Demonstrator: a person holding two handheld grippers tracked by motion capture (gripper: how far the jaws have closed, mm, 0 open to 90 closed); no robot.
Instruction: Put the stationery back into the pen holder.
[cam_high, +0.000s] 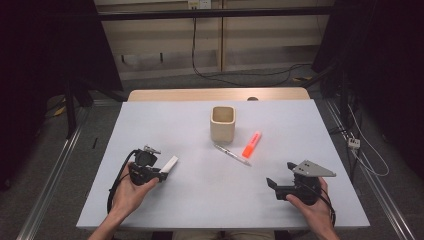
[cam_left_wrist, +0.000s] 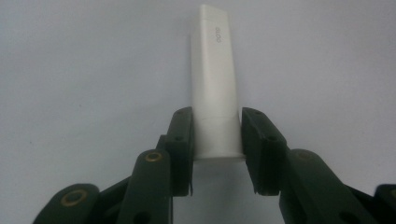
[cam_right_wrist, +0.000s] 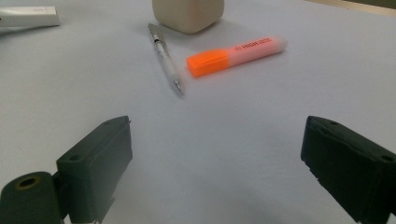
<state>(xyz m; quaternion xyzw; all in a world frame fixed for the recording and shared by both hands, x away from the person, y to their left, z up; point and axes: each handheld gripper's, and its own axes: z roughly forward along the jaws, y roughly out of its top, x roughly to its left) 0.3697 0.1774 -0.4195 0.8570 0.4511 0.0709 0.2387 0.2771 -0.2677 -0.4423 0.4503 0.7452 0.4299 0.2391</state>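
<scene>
The left tool (cam_left_wrist: 217, 135) pinches the near end of a white eraser (cam_left_wrist: 214, 79), low over the bench (cam_high: 200, 195) near its left edge. The right tool (cam_right_wrist: 215, 154) is wide open and holds nothing. A pen (cam_right_wrist: 164, 58), an orange marker (cam_right_wrist: 236, 56) and a cup (cam_high: 222, 123) sit mid-bench, with bare room between the tools.

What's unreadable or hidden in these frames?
- White flat rectangular stick: left gripper view, its near end sits between the black jaws; the grey print is too blurred to read.
- Beige square cup: right gripper view, top cut off by the frame edge.
- Cup's inside: high view, too small to tell any contents.
</scene>
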